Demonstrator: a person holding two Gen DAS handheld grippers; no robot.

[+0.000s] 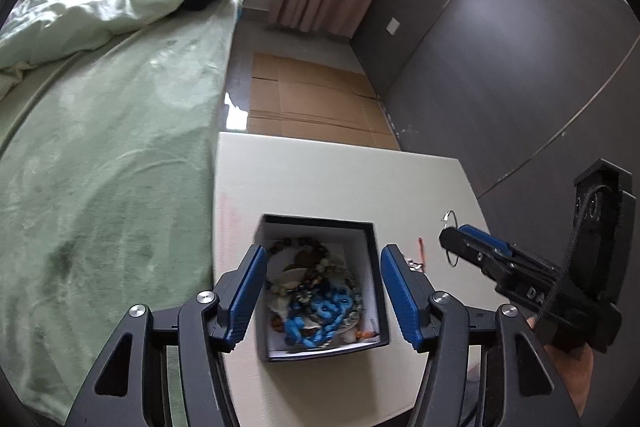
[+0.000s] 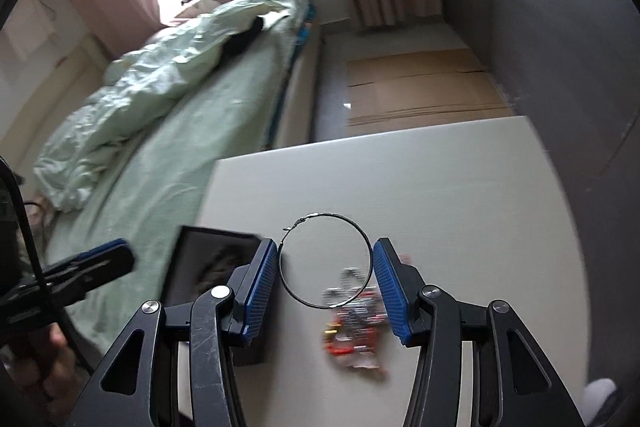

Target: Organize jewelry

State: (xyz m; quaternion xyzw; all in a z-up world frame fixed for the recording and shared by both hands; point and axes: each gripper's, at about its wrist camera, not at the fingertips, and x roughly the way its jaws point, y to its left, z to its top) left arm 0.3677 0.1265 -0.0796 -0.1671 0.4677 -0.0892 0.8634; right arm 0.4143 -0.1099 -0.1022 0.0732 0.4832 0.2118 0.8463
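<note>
Beside the bed, right tool (image 2: 325, 269) spans the hoop (image 2: 325, 261), apart; squeezing could flick it off the counter (image 2: 460, 187) at 3 o'clock.

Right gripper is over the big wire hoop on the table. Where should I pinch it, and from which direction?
Come straight down with the right gripper. The hoop appears to lie flat on the table, so pinch across the thin wire on its bare far arc, away from the clasp at its far-left and the blurred trinket pile overlapping its near edge.
</note>
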